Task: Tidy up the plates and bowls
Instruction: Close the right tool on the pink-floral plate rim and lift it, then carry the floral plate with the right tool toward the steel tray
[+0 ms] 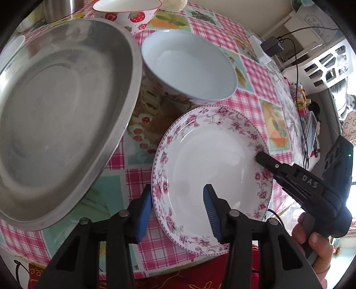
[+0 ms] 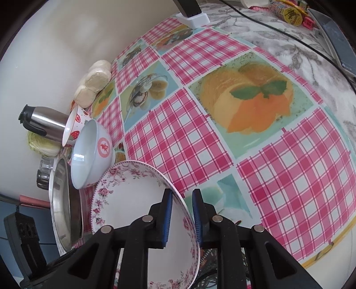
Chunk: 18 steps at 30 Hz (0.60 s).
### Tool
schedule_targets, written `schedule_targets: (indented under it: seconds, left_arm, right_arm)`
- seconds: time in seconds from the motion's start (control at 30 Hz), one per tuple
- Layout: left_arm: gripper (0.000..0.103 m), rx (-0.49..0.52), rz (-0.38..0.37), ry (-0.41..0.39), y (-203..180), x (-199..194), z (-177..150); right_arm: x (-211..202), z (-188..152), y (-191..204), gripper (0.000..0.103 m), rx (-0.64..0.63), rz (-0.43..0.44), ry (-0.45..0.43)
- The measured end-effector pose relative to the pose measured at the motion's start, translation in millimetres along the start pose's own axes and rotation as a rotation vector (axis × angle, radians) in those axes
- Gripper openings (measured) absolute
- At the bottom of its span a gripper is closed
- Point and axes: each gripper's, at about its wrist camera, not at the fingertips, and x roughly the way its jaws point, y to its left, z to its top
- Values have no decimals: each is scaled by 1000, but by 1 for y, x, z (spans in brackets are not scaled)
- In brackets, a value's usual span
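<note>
Floral-rimmed plate (image 1: 211, 164) sits on the checked tablecloth (image 1: 251, 73), near the table's front edge. Right gripper (image 2: 182, 213) is clamped on the plate's right rim, one blue pad inside the rim, one outside. In the left wrist view its black fingertip lies on that rim, with the person's hand (image 1: 316, 240) on the grip below.

Left gripper (image 1: 178, 213) straddles the plate's left rim: one pad outside the rim, the other over the plate's well, jaws part open. No firm pinch visible.

Plain white bowl (image 1: 189, 66) stands just behind the plate, red emblem on its outer wall in the right wrist view. Steel pan (image 1: 60, 115) lies left of the plate, close. Strawberry bowl (image 1: 126, 13) is behind the white bowl. Steel flask (image 2: 44, 124) is beyond the strawberry bowl, with round pale cakes (image 2: 93, 84) near it.
</note>
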Motion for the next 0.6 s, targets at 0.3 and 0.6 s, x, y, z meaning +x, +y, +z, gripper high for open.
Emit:
schedule_targets:
  seconds: [0.3,0.6]
  left_arm:
    - [45,29,35,25,-3,12,-2]
    - [20,16,59,2,4,10,0]
  right_arm:
    - [2,-5,-12,18,2,71,10]
    - [-2,-10,-15,15,-13,74,-21]
